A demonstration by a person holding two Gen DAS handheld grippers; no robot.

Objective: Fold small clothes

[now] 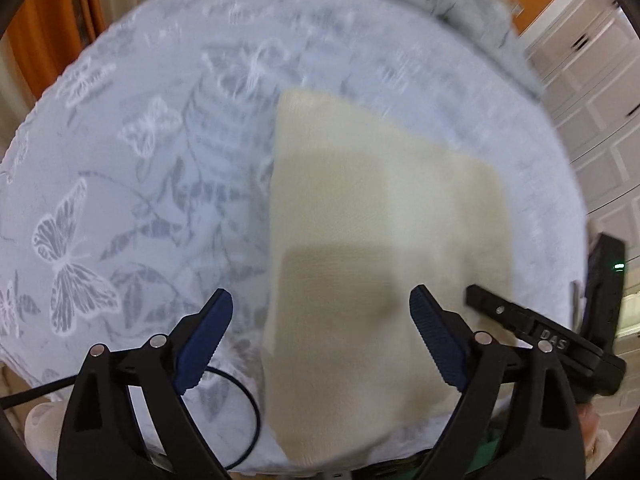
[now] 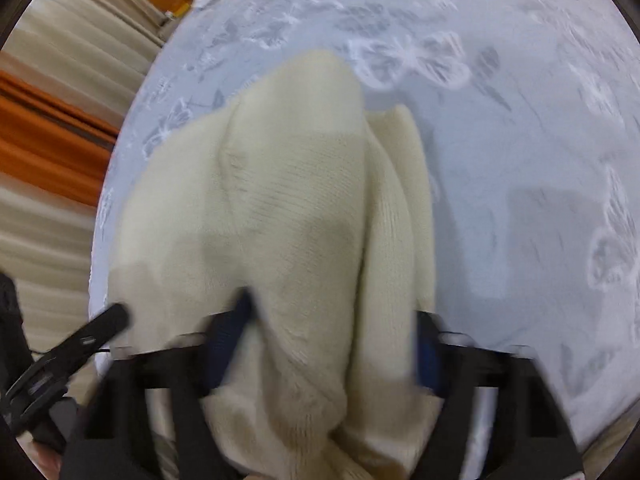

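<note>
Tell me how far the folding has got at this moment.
Partly done, it seems: the cream knit garment lies as a flat rectangle on the butterfly-print tablecloth. In hand: the right tongs have bunched knit between their fingers; blur hides whether they are clamped. The left tongs hover open over the near edge. Left: finishing the fold and smoothing.

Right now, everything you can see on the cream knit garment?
The cream knit garment is fine-ribbed, soft and plain, with no print. It lies mostly flat on the butterfly-print tablecloth, near the table's front edge. In the right wrist view its near part bunches in thick folds between the right gripper jaws. The left gripper hovers open above it.
</note>
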